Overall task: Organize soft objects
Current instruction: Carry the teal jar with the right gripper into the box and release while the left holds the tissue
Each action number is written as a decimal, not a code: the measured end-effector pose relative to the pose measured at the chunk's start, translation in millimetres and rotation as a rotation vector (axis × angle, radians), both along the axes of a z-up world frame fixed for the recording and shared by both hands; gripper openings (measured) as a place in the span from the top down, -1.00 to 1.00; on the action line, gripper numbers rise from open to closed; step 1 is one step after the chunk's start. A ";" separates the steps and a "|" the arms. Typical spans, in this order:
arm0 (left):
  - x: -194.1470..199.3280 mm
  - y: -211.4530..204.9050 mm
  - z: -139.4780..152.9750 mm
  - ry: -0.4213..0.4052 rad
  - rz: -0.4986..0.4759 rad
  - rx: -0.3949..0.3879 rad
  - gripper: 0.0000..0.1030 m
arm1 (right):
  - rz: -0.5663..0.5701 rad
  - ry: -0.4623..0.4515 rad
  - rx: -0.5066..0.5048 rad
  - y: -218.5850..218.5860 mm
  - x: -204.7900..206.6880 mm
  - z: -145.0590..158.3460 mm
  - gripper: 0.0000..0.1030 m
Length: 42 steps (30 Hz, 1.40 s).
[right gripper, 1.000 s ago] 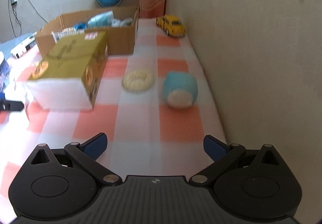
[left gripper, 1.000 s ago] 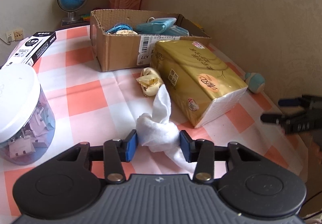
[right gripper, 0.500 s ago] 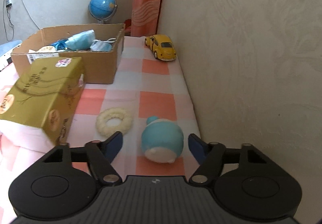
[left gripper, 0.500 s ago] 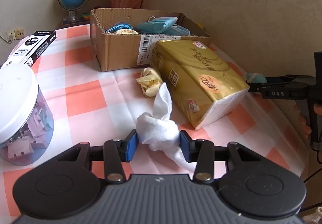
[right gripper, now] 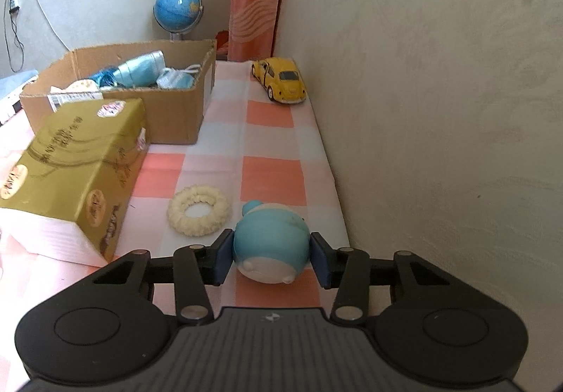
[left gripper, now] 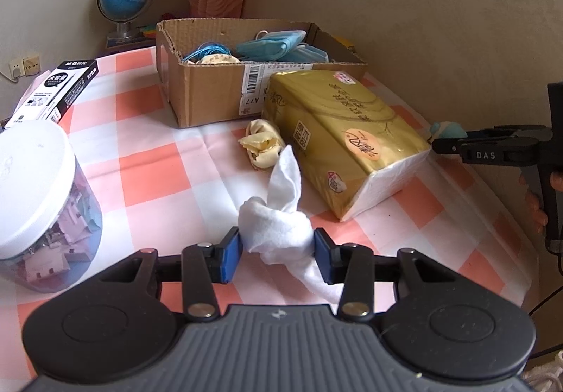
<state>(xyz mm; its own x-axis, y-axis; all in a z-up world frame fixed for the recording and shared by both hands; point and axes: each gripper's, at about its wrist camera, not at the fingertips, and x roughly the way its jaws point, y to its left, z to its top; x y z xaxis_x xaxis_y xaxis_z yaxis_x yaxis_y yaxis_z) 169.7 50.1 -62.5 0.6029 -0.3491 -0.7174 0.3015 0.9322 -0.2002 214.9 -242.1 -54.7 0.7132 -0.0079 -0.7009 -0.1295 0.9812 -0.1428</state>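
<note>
My left gripper (left gripper: pixel 277 249) is shut on a crumpled white cloth (left gripper: pixel 278 216), held just above the checked tablecloth. In the right wrist view a round blue-and-white plush toy (right gripper: pixel 271 240) sits between the blue pads of my right gripper (right gripper: pixel 271 256). Its jaws are closing and the pads touch the toy on both sides. A cardboard box (left gripper: pixel 211 93) at the back holds blue face masks and blue string. A cream fluffy ring (right gripper: pixel 198 210) lies left of the toy, and a yellow crumpled cloth (left gripper: pixel 262 147) lies beside the gold tissue pack (left gripper: pixel 345 135).
A white-lidded plastic jar (left gripper: pixel 38 202) stands at the left, with a black-and-white carton (left gripper: pixel 56 93) behind it. A yellow toy car (right gripper: pixel 281 80) sits near the wall by the box, and a globe (right gripper: pixel 177 6) stands behind. The wall runs close along the table's right edge.
My right gripper moved forward around the blue plush toy and its jaws narrowed from wide apart down onto its sides. The left gripper and the white cloth stayed still.
</note>
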 end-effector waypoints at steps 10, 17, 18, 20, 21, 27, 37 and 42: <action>-13.9 8.0 22.7 -0.017 -0.030 0.003 0.18 | 0.066 -0.055 -0.004 14.9 -16.1 40.2 0.02; -24.9 16.1 34.1 -0.043 -0.023 0.011 0.18 | 0.171 -0.089 0.002 40.7 0.8 69.5 0.02; -25.7 17.3 34.5 -0.044 -0.021 0.010 0.18 | 0.186 -0.092 -0.002 45.8 5.5 73.2 0.02; -27.2 19.4 35.2 -0.046 -0.017 0.011 0.18 | 0.208 -0.100 -0.011 53.7 14.9 79.0 0.02; -27.6 20.1 35.4 -0.047 -0.015 0.011 0.18 | 0.221 -0.103 -0.016 58.0 20.8 81.5 0.02; -29.1 25.3 38.2 -0.055 -0.002 0.015 0.18 | 0.285 -0.098 0.008 79.1 56.0 93.7 0.02; -29.2 28.3 39.7 -0.062 0.016 0.022 0.18 | 0.449 -0.079 0.029 149.9 97.2 98.2 0.02; -30.6 30.0 38.2 -0.057 0.037 0.022 0.18 | 0.503 -0.064 0.033 182.8 120.6 100.2 0.02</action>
<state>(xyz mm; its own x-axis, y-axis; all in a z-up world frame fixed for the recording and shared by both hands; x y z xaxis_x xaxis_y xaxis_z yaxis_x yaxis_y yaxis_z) 139.1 80.1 -24.3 0.6551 -0.3107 -0.6887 0.2775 0.9468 -0.1631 335.5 -59.4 45.5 0.6643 0.3687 -0.6502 -0.5793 0.8037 -0.1361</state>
